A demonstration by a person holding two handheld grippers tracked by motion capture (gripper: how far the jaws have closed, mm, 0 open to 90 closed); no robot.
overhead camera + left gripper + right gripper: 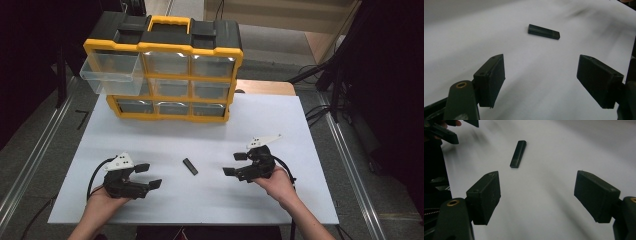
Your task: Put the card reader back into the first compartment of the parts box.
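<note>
A small black bar [190, 166] lies flat on the white table [150, 140], between the two grippers. It appears ahead of the left gripper's jaws as the bar [544, 31] and ahead of the right gripper's jaws as the bar [518, 154]. My left gripper [148, 176] rests near the front left, open, nothing between its jaws [540, 82]. My right gripper [235, 164] sits to the right of the bar, open and empty too [537, 197]. Both point inward toward the bar without touching it.
A yellow and black drawer organizer [165, 70] stands at the back of the table, with clear drawers. Its top-left drawer [109, 74] is pulled out, overhanging the table's left back corner. Metal rails [35, 155] run along both sides of the table.
</note>
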